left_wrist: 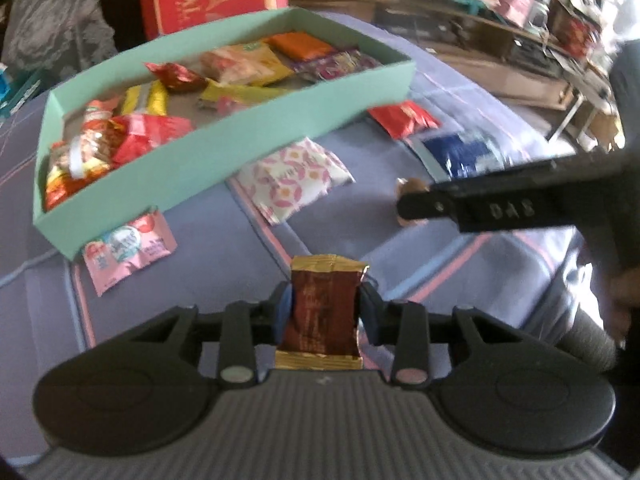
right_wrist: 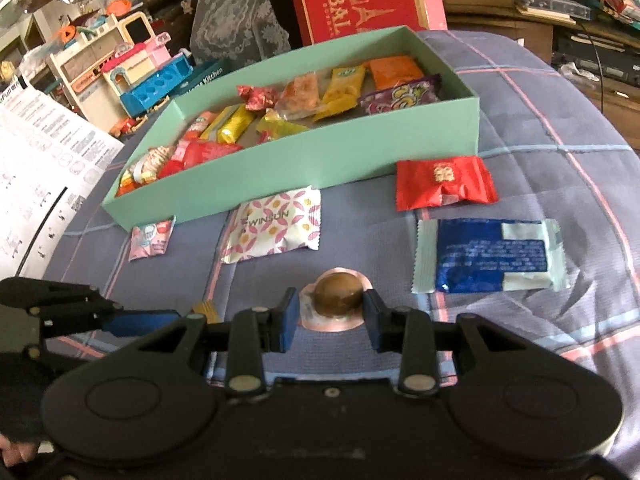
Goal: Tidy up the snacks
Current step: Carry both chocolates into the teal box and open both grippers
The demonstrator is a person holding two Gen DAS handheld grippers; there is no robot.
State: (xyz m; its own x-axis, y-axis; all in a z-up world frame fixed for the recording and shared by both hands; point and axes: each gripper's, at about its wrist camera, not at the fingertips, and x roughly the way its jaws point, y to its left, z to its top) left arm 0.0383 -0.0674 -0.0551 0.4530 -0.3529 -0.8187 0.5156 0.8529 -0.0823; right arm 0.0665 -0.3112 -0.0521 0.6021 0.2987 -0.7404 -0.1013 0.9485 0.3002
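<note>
Packets (right_wrist: 274, 226) lie before the mint box (right_wrist: 360, 156) (half full); left claw (left_wrist: 325, 312) pinches a brown sachet (left_wrist: 322, 316), right claw (right_wrist: 331, 314) a round sweet (right_wrist: 338, 300).

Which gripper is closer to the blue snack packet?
Right. The right gripper sits just beside the blue packet; the left gripper is farther away, across from it.

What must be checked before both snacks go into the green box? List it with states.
1. Left tongs shut on brown packet: ok.
2. Right tongs shut on round candy: ok, pads at its sides.
3. Green box open on top: ok.
4. Free floor space in box: cannot tell, it looks crowded.
5. Path over near wall: ok.
6. Loose snacks left on bedspread: not ok, four remain.
</note>
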